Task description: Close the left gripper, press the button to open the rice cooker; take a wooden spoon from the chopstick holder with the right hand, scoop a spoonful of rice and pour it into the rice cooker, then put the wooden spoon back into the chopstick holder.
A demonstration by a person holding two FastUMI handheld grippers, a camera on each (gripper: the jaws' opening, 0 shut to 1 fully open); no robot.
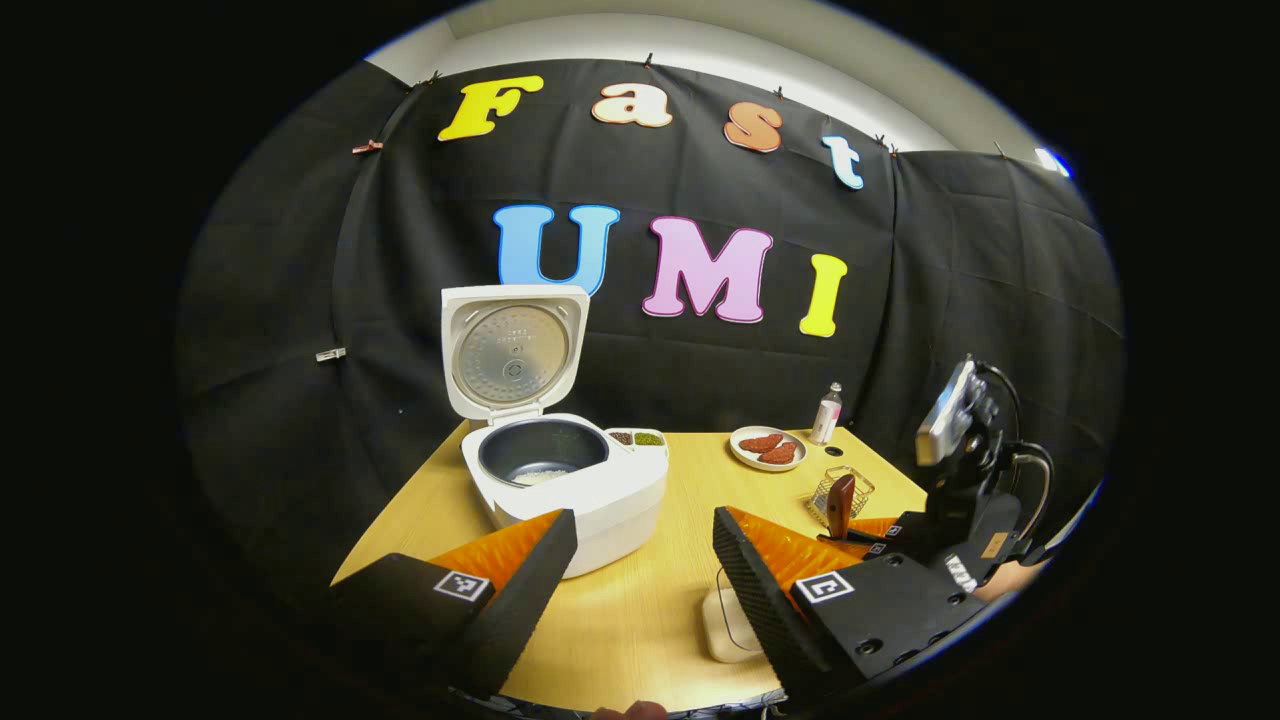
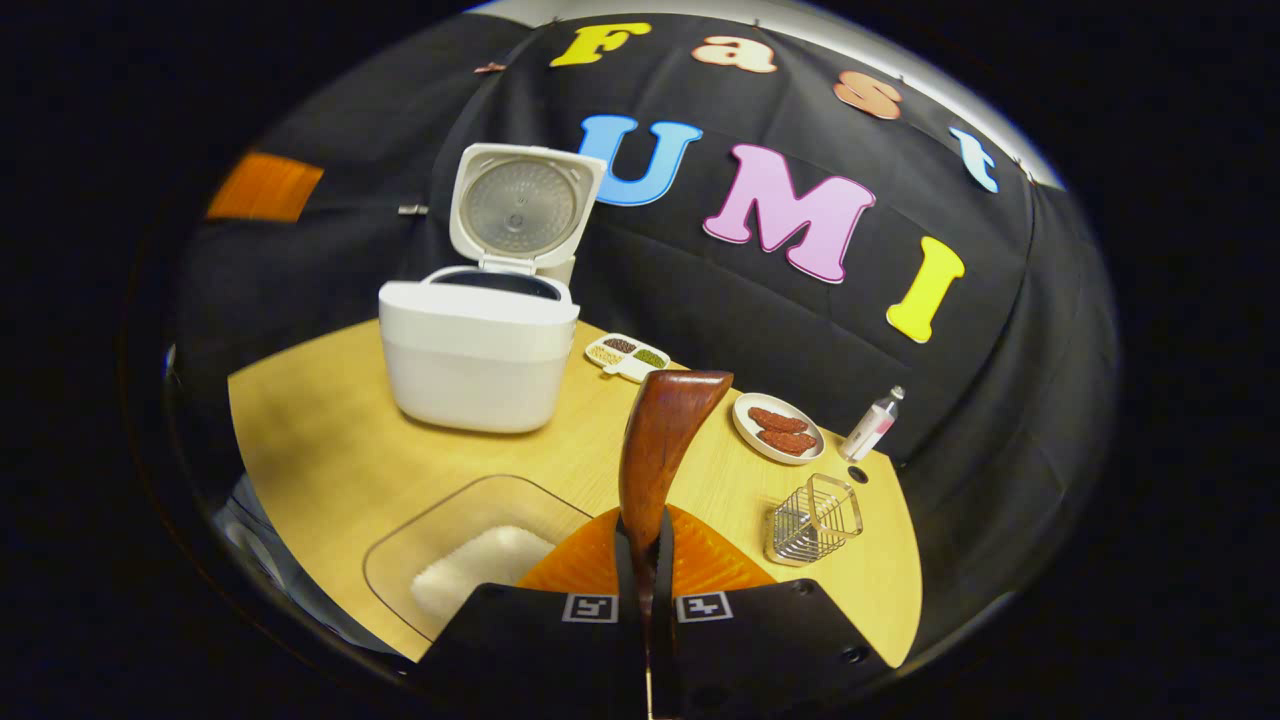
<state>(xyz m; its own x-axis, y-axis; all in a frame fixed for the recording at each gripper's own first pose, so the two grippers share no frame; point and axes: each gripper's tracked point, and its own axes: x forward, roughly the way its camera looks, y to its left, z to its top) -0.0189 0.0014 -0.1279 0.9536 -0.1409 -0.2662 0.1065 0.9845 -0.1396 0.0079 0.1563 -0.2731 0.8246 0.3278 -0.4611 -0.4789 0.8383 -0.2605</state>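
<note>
The cooker (image 1: 560, 480) stands open on the bench (image 1: 640, 610), lid up, some rice in its pot. The left tongs (image 1: 640, 560) are spread wide, grasping nothing. The right tongs (image 2: 645, 570) are clenched on the spoon (image 2: 660, 440) — bowl end up — above the rice tub (image 2: 470, 560), the holder (image 2: 815, 520) to their right.

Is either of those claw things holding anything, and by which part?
The right gripper clamps the wooden spoon by its handle; the left gripper holds nothing.
</note>
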